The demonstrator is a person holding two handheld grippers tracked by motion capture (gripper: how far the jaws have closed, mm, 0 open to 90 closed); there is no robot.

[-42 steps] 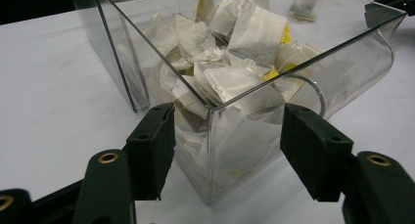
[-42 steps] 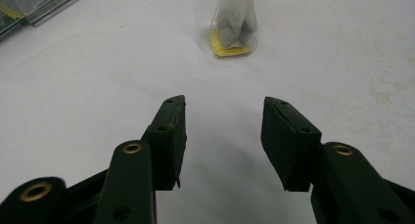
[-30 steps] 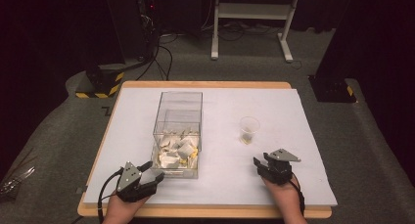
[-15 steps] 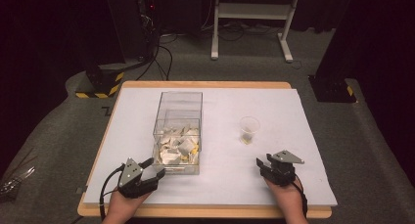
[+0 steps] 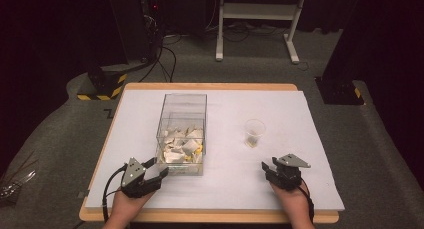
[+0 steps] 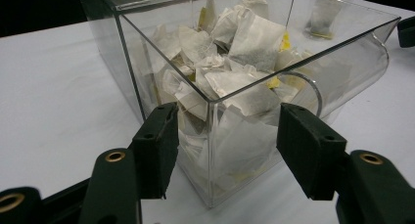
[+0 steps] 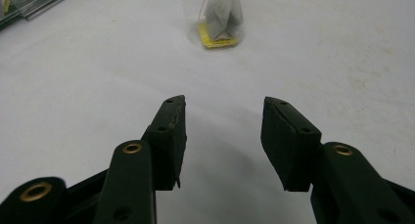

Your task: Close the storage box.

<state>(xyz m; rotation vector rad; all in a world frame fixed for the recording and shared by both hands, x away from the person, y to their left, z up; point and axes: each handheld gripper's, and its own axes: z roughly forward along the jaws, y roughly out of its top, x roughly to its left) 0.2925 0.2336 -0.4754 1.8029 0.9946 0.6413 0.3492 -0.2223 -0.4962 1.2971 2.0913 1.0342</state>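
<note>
A clear plastic box [image 5: 183,131] stands left of the table's middle, its near half heaped with white tea bags [image 5: 181,146]. The same box [image 6: 254,87] fills the left gripper view, corner toward me, tea bags [image 6: 244,43] inside. My left gripper [image 5: 156,171] is open at the box's near left corner, one jaw on each side of that corner [image 6: 222,136]. A small clear cup [image 5: 254,133] holding a tea bag with a yellow tag stands right of centre. My right gripper [image 5: 267,167] rests open on the table in front of the cup [image 7: 221,18], nothing between its jaws [image 7: 224,136].
The white sheet [image 5: 300,119] covers a wooden tabletop [image 5: 210,86]. Beyond the table lie dark floor, cables, a white stand's legs [image 5: 255,24] and a yellow-and-black striped base [image 5: 102,86]. A person's hands hold both grippers at the near edge.
The right gripper has slid slightly toward the near edge and to the right. The left gripper stays at the box's near left corner.
</note>
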